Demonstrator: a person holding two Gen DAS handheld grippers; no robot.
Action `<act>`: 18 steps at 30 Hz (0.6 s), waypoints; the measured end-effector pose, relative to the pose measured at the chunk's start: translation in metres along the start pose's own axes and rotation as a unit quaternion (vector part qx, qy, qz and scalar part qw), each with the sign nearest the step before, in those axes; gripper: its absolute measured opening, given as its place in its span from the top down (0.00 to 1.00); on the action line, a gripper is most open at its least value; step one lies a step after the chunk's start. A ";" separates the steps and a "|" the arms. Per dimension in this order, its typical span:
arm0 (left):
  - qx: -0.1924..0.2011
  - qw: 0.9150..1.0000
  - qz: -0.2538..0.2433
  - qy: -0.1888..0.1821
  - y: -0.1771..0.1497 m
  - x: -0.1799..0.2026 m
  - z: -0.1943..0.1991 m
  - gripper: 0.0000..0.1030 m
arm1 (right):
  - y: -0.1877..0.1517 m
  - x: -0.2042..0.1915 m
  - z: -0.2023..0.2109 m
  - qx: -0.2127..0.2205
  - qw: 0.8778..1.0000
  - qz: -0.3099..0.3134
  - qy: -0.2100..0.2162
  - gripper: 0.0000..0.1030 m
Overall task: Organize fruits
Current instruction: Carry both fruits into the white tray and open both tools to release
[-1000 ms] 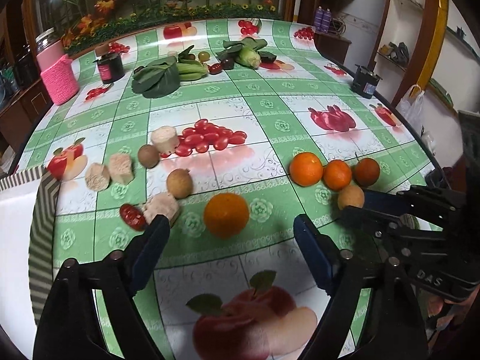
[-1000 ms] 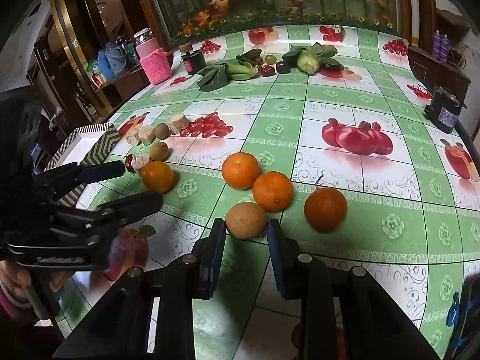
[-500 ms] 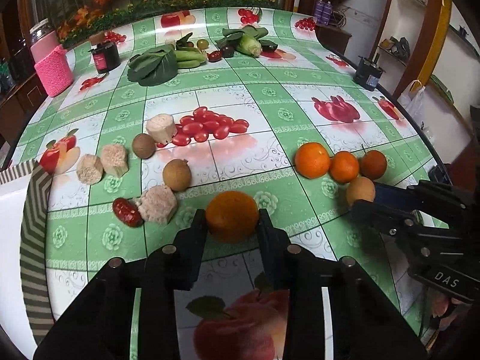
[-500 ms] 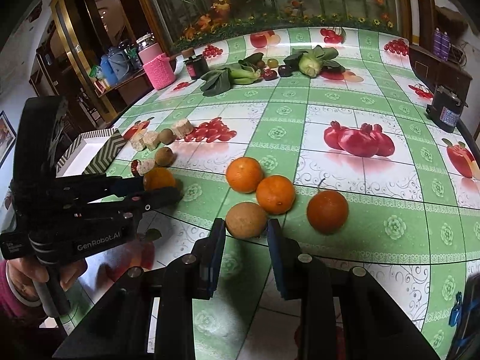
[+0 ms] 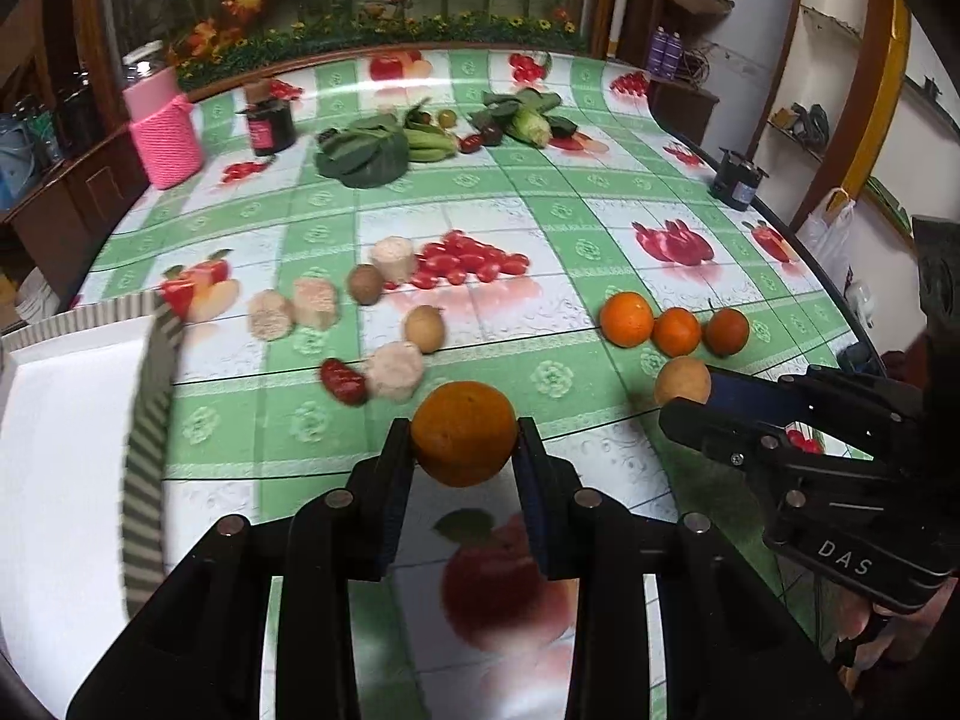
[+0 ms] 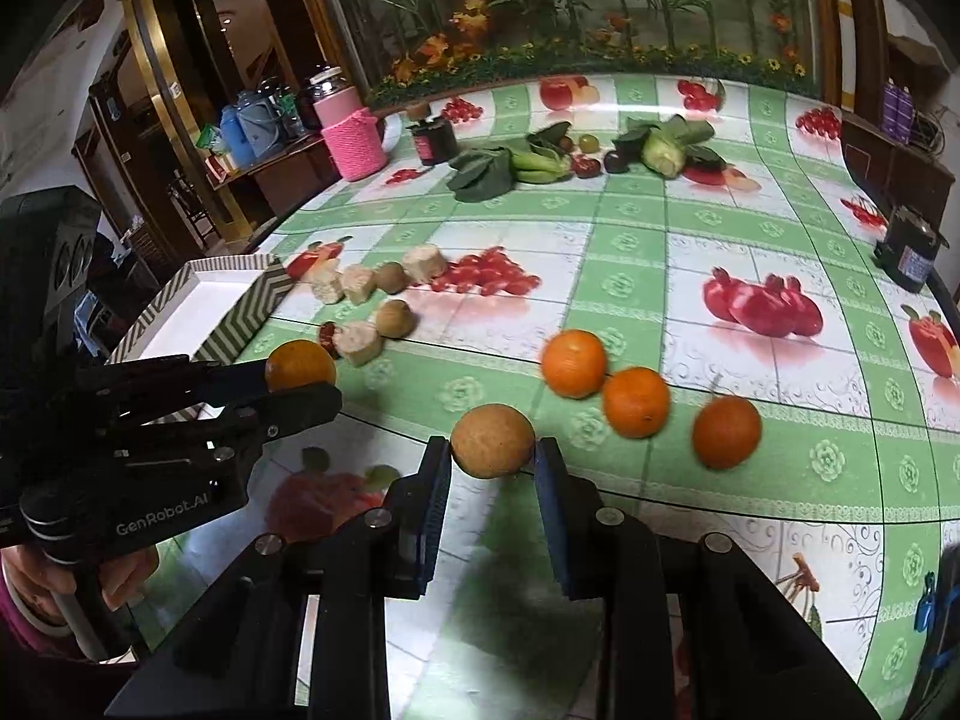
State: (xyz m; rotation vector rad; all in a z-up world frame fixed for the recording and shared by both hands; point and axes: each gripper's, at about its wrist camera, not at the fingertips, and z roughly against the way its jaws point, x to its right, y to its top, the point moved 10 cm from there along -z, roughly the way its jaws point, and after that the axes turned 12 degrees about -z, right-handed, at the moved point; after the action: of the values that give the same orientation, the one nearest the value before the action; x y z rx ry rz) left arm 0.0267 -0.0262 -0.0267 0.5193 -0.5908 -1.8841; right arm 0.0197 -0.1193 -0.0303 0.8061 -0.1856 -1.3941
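Observation:
My left gripper [image 5: 463, 441] is shut on an orange [image 5: 463, 433], which hangs just above the green fruit-print tablecloth. In the right wrist view the same orange [image 6: 299, 363] shows between that gripper's fingers [image 6: 282, 408] at the left. My right gripper [image 6: 492, 450] is shut on a tan round fruit [image 6: 492, 441], also seen in the left wrist view [image 5: 682, 381]. Three oranges [image 6: 635, 402] lie in a row on the cloth to the right of the tan fruit; the left wrist view shows them too [image 5: 676, 331].
A white tray with a striped rim [image 5: 144, 420] sits at the table's left edge. Brown fruits [image 5: 424, 329], pale chunks [image 5: 393, 369] and a red date [image 5: 342, 381] lie beyond the left gripper. Leafy greens [image 5: 366, 147], a pink-sleeved jar [image 5: 165, 135] and a dark jar [image 5: 271, 123] stand at the back.
The left gripper's jaws closed on the orange and raised it off the cloth. The right gripper kept its hold on the tan fruit and shifted slightly.

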 end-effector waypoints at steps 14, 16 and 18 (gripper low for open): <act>0.010 0.998 0.032 0.058 -0.019 -0.066 0.042 0.71 | 0.005 -0.077 -0.006 0.003 0.998 0.046 0.035 0.72; 0.010 0.997 0.037 0.064 -0.022 -0.075 0.047 0.70 | 0.007 -0.087 -0.008 0.003 0.998 0.052 0.039 0.72; 0.010 0.997 0.042 0.068 -0.024 -0.083 0.050 0.70 | 0.008 -0.095 -0.009 0.001 0.997 0.057 0.042 0.72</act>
State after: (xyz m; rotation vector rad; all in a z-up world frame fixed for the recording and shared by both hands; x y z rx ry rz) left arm 0.0097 0.0669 0.0043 0.6208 -0.5346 -1.7497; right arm 0.0113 -0.0290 -0.0010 0.8421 -0.1652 -1.2511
